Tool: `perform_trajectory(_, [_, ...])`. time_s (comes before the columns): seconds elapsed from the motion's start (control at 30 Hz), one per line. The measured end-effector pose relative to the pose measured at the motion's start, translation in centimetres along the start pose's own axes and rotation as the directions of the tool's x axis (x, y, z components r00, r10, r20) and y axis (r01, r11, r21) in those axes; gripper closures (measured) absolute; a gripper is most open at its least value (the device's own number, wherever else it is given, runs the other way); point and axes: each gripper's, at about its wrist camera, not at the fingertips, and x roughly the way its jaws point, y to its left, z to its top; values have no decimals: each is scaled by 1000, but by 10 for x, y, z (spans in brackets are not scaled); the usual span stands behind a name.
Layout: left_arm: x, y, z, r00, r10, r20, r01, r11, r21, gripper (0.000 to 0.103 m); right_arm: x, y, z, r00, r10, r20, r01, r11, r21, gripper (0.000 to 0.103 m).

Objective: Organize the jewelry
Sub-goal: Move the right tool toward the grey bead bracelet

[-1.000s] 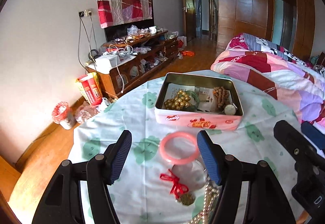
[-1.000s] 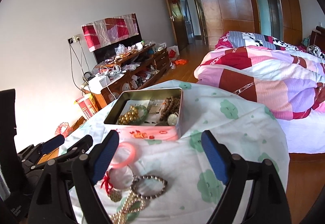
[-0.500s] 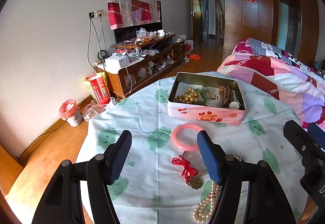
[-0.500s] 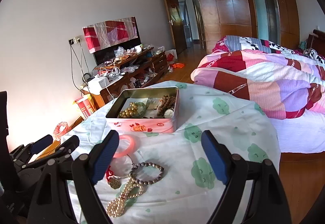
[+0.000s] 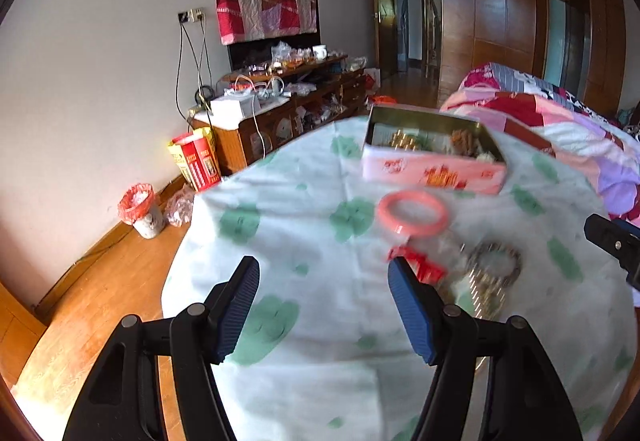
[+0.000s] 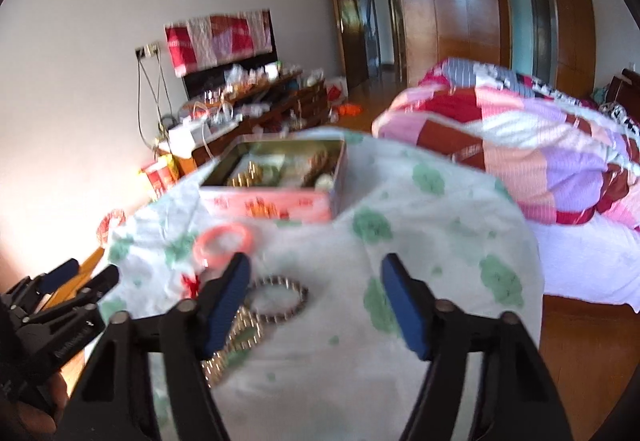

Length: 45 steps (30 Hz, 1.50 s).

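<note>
A pink tin [image 5: 432, 171] holding gold beads and brown beads stands open on the cloth-covered table [image 5: 304, 225]. In front of it lie a pink bangle [image 5: 412, 213], a red knot charm [image 5: 420, 267], a dark bead bracelet [image 5: 496, 261] and a pearl strand [image 5: 486, 299]. My left gripper [image 5: 322, 273] is open over bare cloth, left of the jewelry. My right gripper [image 6: 316, 269] has its jaws closing with only cloth between them. The bead bracelet [image 6: 282, 301] and pearl strand [image 6: 232, 341] lie by its left finger, the bangle [image 6: 224, 241] and tin [image 6: 272, 201] beyond.
A bed with a patchwork quilt [image 6: 520, 153] borders the table on the right. A cluttered wooden cabinet [image 5: 280, 113] stands along the far wall. The table's left edge drops to a wooden floor [image 5: 100, 301] with a small bin [image 5: 140, 209].
The left gripper has drawn back and to the left, so the bangle no longer sits between its fingers. The right gripper has moved a little and its jaws have narrowed.
</note>
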Motion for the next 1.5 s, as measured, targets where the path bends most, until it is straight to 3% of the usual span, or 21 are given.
perform_trajectory(0.23, [7, 14, -24, 998, -35, -49, 34, 999, -30, 36, 23, 5, -26, 987, 72, -141, -71, 997, 9, 58])
perform_trajectory(0.43, [6, 22, -23, 997, -78, -28, 77, 996, -54, 36, 38, 5, -27, 975, 112, -193, -109, 994, 29, 58])
perform_trajectory(0.63, [9, 26, -19, 997, -73, -29, 71, 995, -63, 36, 54, 4, -17, 969, 113, -221, -107, 993, 40, 58])
perform_trajectory(0.9, [22, 25, -14, 995, -83, -57, 80, 995, -50, 36, 84, 14, -8, 960, 55, -275, -70, 996, -47, 58])
perform_trajectory(1.07, [36, 26, -5, 992, -89, -90, 84, 995, -56, 36, 107, 22, -12, 942, 3, -336, -41, 993, -107, 59])
perform_trajectory(1.13, [43, 28, 1, 989, -108, -102, 101, 992, -70, 36, 108, 25, -13, 948, -22, -319, -25, 989, -142, 70])
perform_trajectory(1.2, [50, 27, 8, 985, -133, -110, 125, 989, -77, 36, 108, 27, -14, 952, -46, -304, -7, 986, -169, 88])
perform_trajectory(1.33, [68, 17, 26, 980, -162, -119, 156, 986, -57, 36, 107, 21, -9, 953, -26, -300, -21, 988, -155, 92])
perform_trajectory(1.5, [97, 3, 49, 963, -225, -146, 217, 974, -71, 37, 79, 1, 15, 982, 31, -187, -40, 998, -42, 93])
